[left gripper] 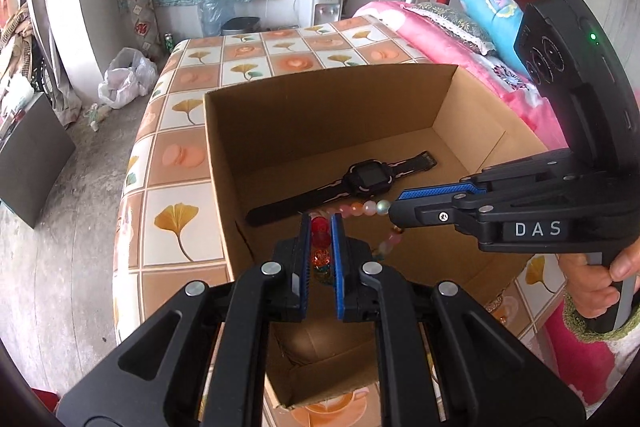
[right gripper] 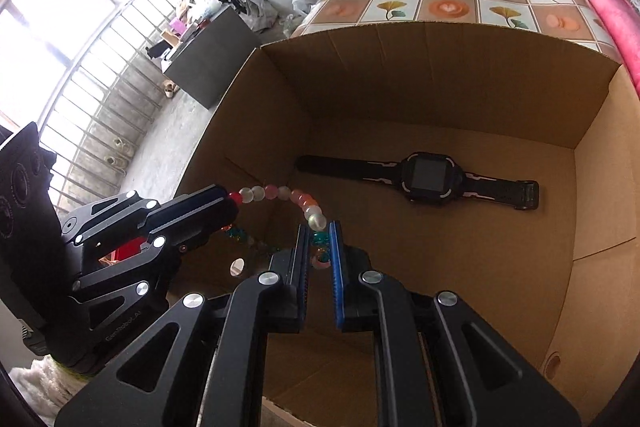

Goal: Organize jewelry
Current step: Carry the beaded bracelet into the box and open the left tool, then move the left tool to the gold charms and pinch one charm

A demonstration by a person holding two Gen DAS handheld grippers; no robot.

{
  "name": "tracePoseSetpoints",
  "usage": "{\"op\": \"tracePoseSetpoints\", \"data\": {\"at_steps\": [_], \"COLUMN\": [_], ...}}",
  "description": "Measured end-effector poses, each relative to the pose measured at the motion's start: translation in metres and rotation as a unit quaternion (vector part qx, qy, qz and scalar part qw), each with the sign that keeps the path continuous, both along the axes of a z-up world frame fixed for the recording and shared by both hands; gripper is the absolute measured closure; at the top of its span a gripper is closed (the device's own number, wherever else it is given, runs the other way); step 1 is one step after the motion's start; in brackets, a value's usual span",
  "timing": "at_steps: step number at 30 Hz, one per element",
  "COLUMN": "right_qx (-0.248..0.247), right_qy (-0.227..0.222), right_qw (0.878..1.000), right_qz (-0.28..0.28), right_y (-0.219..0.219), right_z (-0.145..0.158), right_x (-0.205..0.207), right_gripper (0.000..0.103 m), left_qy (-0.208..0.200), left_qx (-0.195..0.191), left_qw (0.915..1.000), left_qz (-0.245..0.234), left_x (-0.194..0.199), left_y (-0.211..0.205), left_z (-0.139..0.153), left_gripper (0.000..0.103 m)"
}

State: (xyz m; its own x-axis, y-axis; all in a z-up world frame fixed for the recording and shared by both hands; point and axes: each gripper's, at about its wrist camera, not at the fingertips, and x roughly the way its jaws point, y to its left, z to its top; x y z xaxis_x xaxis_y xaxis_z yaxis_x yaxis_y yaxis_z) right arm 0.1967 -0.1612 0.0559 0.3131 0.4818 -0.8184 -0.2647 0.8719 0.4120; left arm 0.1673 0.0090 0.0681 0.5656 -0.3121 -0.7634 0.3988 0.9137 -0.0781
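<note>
A bead bracelet of pink, white, red and teal beads hangs stretched between both grippers over an open cardboard box. My left gripper is shut on its red beads. My right gripper is shut on its other end, and also shows from the side in the left wrist view. The bracelet arcs from the left gripper to the right one. A black smartwatch lies flat on the box floor beyond the bracelet, also in the right wrist view.
The box stands on a table with a ginkgo-leaf tiled cloth. A pink bed lies to the right. A water dispenser stands at the far wall, and a plastic bag lies on the floor at left.
</note>
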Motion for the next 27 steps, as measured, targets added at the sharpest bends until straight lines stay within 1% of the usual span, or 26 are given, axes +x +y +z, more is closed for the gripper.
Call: {"op": "tracePoseSetpoints", "data": {"at_steps": [3,6,10,12,14,17,19,20,22,23,24,26,27], "right_qx": [-0.004,-0.002,0.007,0.01,0.019,0.033,0.043,0.045,0.038,0.028,0.022,0.014,0.008], "right_qy": [-0.002,-0.008,-0.04,-0.066,-0.094,-0.117,-0.107,-0.093,-0.065,-0.048,-0.035,-0.007,-0.006], "right_qw": [1.0,1.0,0.998,0.996,0.994,0.99,0.991,0.993,0.995,0.996,0.997,0.996,0.995], "right_qz": [-0.004,-0.018,-0.037,-0.05,-0.059,-0.065,-0.062,-0.06,-0.06,-0.064,-0.069,-0.089,-0.098], "right_y": [-0.001,-0.008,-0.024,-0.034,-0.046,-0.063,-0.07,-0.072,-0.072,-0.072,-0.074,-0.08,-0.084], "right_z": [0.001,0.007,0.024,0.038,0.053,0.065,0.06,0.052,0.037,0.026,0.018,0.001,-0.003], "right_x": [0.001,-0.004,-0.021,-0.04,-0.064,-0.1,-0.116,-0.126,-0.134,-0.135,-0.134,-0.124,-0.118], "right_gripper": [0.092,0.092,0.092,0.092,0.092,0.091,0.09,0.089,0.088,0.088,0.088,0.088,0.088], "left_qy": [-0.007,-0.012,-0.035,-0.049,-0.057,-0.056,-0.039,-0.029,-0.013,0.0,0.015,0.028,0.032], "left_qx": [0.007,0.003,-0.011,-0.028,-0.056,-0.098,-0.114,-0.111,-0.084,-0.072,-0.07,-0.073,-0.082], "left_qw": [0.9999,0.9999,0.9992,0.9983,0.9968,0.9932,0.9917,0.9922,0.9955,0.9968,0.9971,0.9969,0.996], "left_qz": [0.005,0.011,0.012,0.01,-0.002,-0.027,-0.043,-0.047,-0.042,-0.034,-0.027,-0.012,-0.01], "left_x": [0.0,-0.003,-0.02,-0.036,-0.054,-0.082,-0.096,-0.101,-0.103,-0.1,-0.095,-0.084,-0.08], "left_y": [0.001,0.005,0.011,0.015,0.019,0.023,0.022,0.019,0.011,0.008,0.006,0.006,0.007], "left_z": [-0.001,0.002,0.016,0.025,0.031,0.031,0.02,0.013,-0.008,-0.018,-0.026,-0.037,-0.038], "left_gripper": [0.094,0.094,0.093,0.089,0.087,0.083,0.082,0.082,0.082,0.082,0.082,0.083,0.083]}}
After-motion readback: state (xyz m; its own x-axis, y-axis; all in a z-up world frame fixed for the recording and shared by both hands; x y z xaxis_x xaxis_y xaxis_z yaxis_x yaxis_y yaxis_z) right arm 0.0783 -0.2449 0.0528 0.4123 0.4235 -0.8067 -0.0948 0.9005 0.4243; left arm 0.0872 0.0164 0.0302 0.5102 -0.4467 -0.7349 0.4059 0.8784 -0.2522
